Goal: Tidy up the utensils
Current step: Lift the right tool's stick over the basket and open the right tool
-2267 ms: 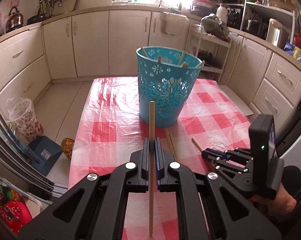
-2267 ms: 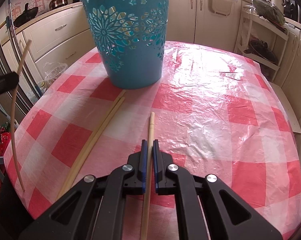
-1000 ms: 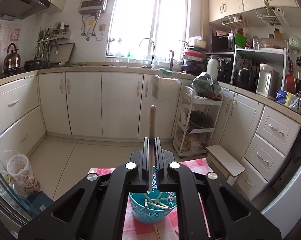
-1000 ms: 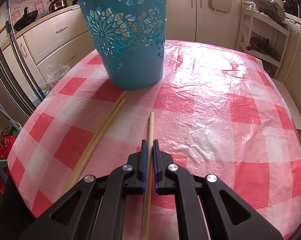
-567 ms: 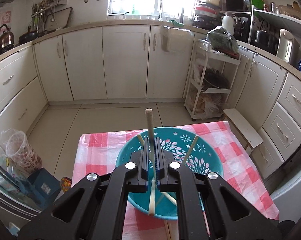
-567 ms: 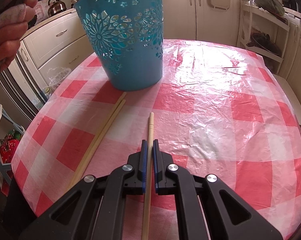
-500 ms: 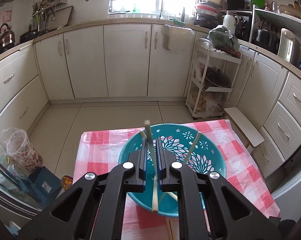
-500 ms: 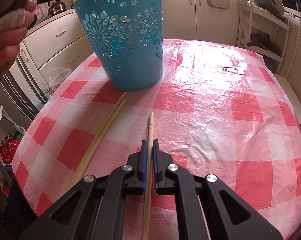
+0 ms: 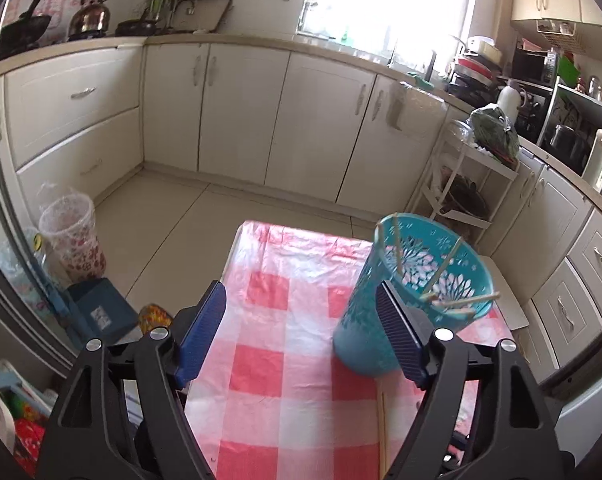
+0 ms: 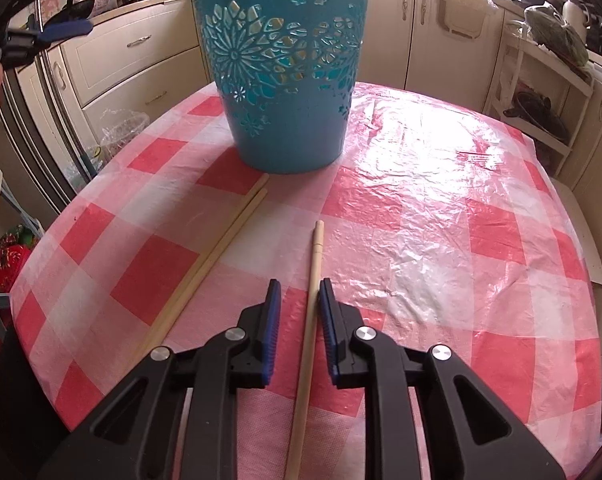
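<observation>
A: So, which way does the single chopstick (image 10: 312, 292) point?

B: Its long axis runs away from the camera, toward the blue basket (image 10: 285, 80). The far end stops short of the basket and leans a little to the right. It lies flat on the red and white checked tablecloth (image 10: 441, 240).

A: And the right gripper (image 10: 299, 304)?

B: It is low over the table, fingers pointing forward along the chopstick. The jaws stand a little apart, 1 on each side of the stick, with a small gap at both sides, so nothing is clamped.

A: Are there other chopsticks?

B: Yes, 2 chopsticks (image 10: 217, 252) lie together at the left of the single one, slanted, with their far ends almost at the foot of the basket.

A: What about the left gripper (image 9: 301, 328)?

B: It hangs high above the table and looks down at an angle. Its jaws are spread wide and hold nothing. The basket (image 9: 385, 312) is at its right side, and several chopsticks (image 9: 441, 276) lean inside it, their tops resting on the rim.
</observation>
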Demonstrator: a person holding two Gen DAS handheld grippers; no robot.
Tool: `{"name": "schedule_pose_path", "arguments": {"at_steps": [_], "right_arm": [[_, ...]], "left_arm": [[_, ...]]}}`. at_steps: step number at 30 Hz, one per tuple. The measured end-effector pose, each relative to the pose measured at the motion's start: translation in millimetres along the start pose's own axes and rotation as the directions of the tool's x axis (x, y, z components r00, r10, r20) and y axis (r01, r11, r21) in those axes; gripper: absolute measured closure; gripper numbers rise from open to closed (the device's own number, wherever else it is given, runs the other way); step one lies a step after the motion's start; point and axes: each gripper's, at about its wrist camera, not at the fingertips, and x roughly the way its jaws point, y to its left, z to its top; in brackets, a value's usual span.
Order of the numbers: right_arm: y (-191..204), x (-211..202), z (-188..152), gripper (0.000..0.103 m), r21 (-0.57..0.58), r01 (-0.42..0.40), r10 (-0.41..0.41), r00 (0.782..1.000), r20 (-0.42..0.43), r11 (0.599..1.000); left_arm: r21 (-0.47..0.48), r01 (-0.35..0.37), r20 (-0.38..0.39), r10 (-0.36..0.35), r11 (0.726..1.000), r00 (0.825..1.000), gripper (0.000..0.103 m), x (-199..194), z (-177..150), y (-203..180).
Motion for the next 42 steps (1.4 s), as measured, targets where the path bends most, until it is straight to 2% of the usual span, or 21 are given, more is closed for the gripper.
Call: {"name": "schedule_pose_path", "arguments": {"at_steps": [2, 5, 8, 12, 16, 20, 22, 23, 26, 30, 34, 42], "right_arm": [[-4.1, -0.9, -0.8, 0.097, 0.021, -0.005, 0.005, 1.000, -0.001, 1.000], [-19.5, -6.5, -2.2, 0.097, 0.115, -0.058, 0.057, 0.998, 0.005, 0.992], [-32.7, -33.8, 2.2, 0.097, 0.191, -0.158, 0.140, 0.985, 0.102, 0.969], [-43.5, -84.2, 22.9, 0.097, 0.251, -0.330, 0.255, 0.923, 0.289, 0.910], [-42.4, -125.2, 73.6, 0.097, 0.216, -0.425, 0.296, 0.841, 0.452, 0.879], [-35.8, -144.2, 137.8, 0.097, 0.183, -0.470, 0.281, 0.750, 0.599, 0.864], [-32.9, -137.8, 167.6, 0.097, 0.186, -0.476, 0.257, 0.718, 0.647, 0.860], [-31.4, -132.0, 178.1, 0.097, 0.195, -0.471, 0.239, 0.711, 0.661, 0.860], [-33.7, -105.3, 203.2, 0.097, 0.243, -0.438, 0.174, 0.719, 0.673, 0.866], [-44.6, -69.9, 217.5, 0.097, 0.324, -0.382, 0.104, 0.769, 0.630, 0.865], [-45.3, -52.3, 217.1, 0.097, 0.328, -0.322, 0.073, 0.802, 0.592, 0.888], [-36.3, -39.2, 212.8, 0.096, 0.287, -0.261, 0.067, 0.836, 0.544, 0.922]], "left_arm": [[-0.032, -0.007, -0.058, 0.005, 0.999, 0.998, 0.029, 9.9, -22.8, 14.2], [-0.052, -0.009, -0.130, 0.002, 0.999, 0.992, 0.029, 24.2, -57.3, 24.2], [-0.026, -0.008, -0.167, 0.004, 1.000, 0.986, 0.029, 36.4, -83.5, 23.8], [-0.025, -0.011, -0.195, 0.006, 1.000, 0.981, 0.029, 52.4, -101.6, 22.8], [-0.041, -0.020, -0.218, 0.010, 0.999, 0.976, 0.029, 63.5, -113.1, 23.1], [-0.020, -0.016, -0.196, 0.012, 1.000, 0.981, 0.029, 62.7, -113.7, 20.4], [-0.011, -0.012, -0.199, 0.010, 1.000, 0.980, 0.029, 63.4, -114.6, 18.0], [-0.005, -0.009, -0.191, 0.008, 1.000, 0.982, 0.029, 61.8, -113.9, 16.5], [0.003, 0.002, -0.180, -0.001, 1.000, 0.984, 0.029, 59.9, -114.0, 14.7], [-0.004, 0.017, -0.184, -0.018, 1.000, 0.983, 0.029, 60.2, -114.1, 15.0], [-0.022, 0.027, -0.194, -0.030, 0.999, 0.981, 0.029, 62.5, -113.7, 17.7], [-0.024, 0.027, -0.201, -0.032, 0.999, 0.979, 0.029, 63.8, -114.1, 18.6]]}}
